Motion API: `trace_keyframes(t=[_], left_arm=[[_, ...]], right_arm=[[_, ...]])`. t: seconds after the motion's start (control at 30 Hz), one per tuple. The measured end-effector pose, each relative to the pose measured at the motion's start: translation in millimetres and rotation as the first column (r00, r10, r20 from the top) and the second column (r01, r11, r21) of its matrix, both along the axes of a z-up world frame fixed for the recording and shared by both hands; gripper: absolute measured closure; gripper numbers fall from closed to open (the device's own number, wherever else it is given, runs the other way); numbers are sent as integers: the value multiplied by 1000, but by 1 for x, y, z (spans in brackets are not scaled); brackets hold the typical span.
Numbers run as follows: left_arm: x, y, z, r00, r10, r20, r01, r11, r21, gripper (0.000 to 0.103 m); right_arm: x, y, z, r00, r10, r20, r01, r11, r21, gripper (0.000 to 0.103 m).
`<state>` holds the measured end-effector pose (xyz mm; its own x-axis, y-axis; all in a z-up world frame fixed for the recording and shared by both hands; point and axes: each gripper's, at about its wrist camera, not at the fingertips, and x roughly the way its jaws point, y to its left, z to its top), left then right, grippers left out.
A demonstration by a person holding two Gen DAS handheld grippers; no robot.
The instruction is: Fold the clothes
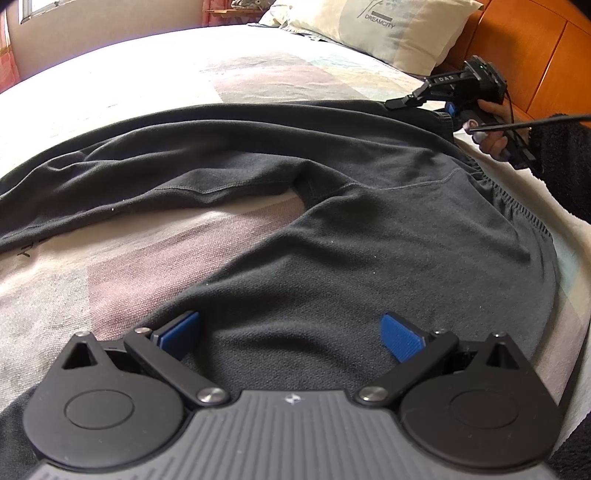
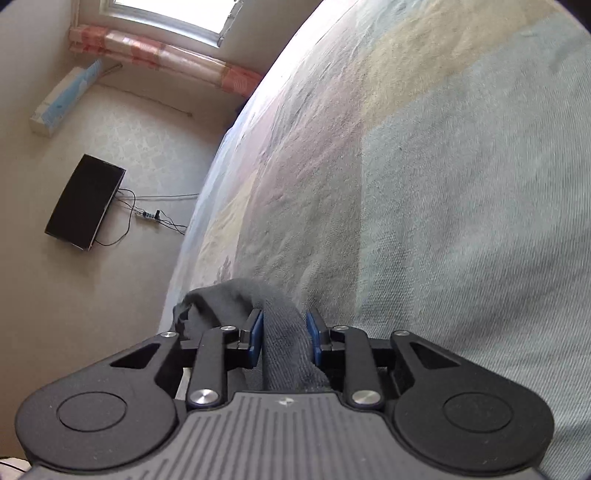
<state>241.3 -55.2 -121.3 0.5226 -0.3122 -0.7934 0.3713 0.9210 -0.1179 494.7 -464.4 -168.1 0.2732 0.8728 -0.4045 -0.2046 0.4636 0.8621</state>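
Trousers (image 1: 332,177) sprawl in left view; right view shows jaws pinching waistband (image 2: 284,332).

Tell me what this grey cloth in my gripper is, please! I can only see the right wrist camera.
Observer: It is the waistband end of dark grey trousers, spread with both legs across the bed.
Operator: Where is the other gripper?
Observer: The left gripper hovers above the nearer leg, jaws wide open, holding nothing.
Operator: Is there a pillow?
Observer: Yes, a cream pillow lies by the wooden headboard.
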Motion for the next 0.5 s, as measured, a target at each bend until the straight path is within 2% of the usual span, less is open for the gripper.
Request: trace_keyframes(t=[0.1,0.13,0.2,0.3,0.4,0.5], left_arm=[[1,1,0,1000,-1,5,1,1000,-4,1],[1,0,0,1000,-1,4,1,1000,-3,1],[2,0,1,1000,0,2,0,1000,-1,1],[2,-1,1,1000,0,0,0,1000,0,1],[4,-1,2,1000,4,-5,-4,1000,2,1],[4,-1,3,1000,7,-8,-7,1000,1,1]], right_arm=[[-7,12,7,999,9,38,-6,996,-90,75],[-9,18,11,998,13,58,-4,989,-145,84],[-15,32,23,993,18,117,15,962,-273,96],[-28,50,41,975,33,220,61,912,-406,97],[-27,44,53,961,-17,276,150,871,-467,97],[-21,24,57,952,-117,284,244,849,-468,97]])
